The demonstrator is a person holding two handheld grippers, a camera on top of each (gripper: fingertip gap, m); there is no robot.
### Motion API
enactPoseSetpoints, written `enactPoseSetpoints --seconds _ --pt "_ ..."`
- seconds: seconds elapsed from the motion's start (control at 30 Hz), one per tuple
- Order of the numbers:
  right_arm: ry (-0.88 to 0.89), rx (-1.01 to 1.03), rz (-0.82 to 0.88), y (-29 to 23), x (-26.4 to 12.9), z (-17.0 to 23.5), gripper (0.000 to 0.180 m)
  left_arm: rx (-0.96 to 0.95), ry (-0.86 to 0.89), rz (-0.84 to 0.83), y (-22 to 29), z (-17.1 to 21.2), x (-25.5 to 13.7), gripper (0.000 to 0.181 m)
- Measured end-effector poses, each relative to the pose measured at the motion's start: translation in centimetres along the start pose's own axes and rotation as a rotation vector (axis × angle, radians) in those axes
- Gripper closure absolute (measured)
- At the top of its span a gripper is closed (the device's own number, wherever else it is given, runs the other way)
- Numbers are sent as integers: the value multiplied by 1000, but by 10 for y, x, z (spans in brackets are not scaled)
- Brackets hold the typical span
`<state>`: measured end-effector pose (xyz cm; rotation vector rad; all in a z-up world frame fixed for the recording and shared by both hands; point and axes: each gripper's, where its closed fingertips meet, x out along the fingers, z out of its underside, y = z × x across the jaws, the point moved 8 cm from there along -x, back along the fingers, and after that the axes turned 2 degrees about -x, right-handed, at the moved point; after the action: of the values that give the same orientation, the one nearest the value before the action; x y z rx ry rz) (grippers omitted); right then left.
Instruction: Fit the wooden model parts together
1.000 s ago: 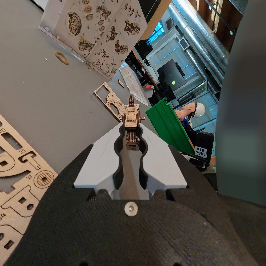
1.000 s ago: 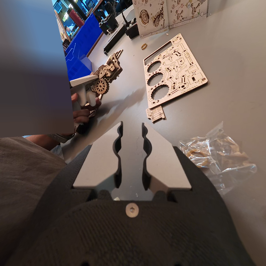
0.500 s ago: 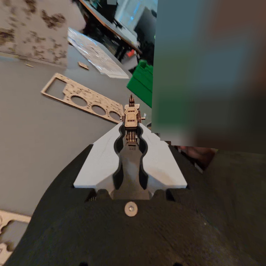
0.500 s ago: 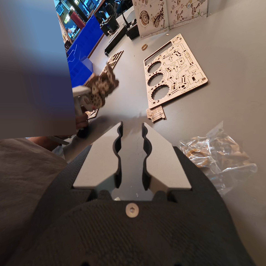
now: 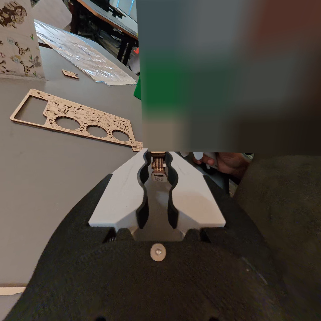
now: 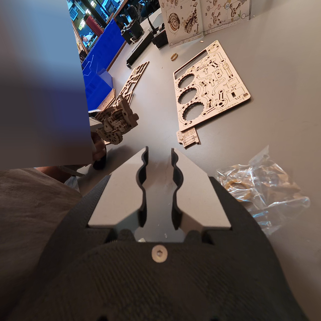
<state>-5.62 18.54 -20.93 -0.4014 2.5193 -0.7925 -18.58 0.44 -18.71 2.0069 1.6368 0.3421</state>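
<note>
My left gripper [image 5: 157, 153] is shut on the partly built wooden model [image 5: 158, 166], held in the air; a blurred patch hides the model's front half. In the right wrist view the same model [image 6: 115, 124] shows at the left, gripped by the left gripper's grey fingers [image 6: 94, 122], above the grey table. My right gripper [image 6: 159, 152] is open and empty, low over the table, to the right of the model. A wooden parts sheet with three round cut-outs [image 6: 208, 86] lies ahead of it; it also shows in the left wrist view [image 5: 73, 116].
A small loose wooden piece [image 6: 188, 137] lies by the sheet's near corner. A clear plastic bag of parts [image 6: 260, 187] lies at the right. A second parts sheet [image 6: 133, 81], a wooden ring [image 6: 174, 56], an instruction booklet [image 6: 199, 17] and blue bins [image 6: 100, 73] lie farther off.
My left gripper has swung right with the model, so the parts sheet now lies at its left. In the right wrist view the model has turned and dropped lower. My right gripper stayed put.
</note>
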Motion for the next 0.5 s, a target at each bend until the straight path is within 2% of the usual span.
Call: enactPoseSetpoints --seconds 0.23,0.5 --pt "3 12 -2 1 0 0 156 -42 32 36 1 -3 -2 168" --pt "6 22 -5 2 0 0 157 10 52 19 3 -5 -3 168"
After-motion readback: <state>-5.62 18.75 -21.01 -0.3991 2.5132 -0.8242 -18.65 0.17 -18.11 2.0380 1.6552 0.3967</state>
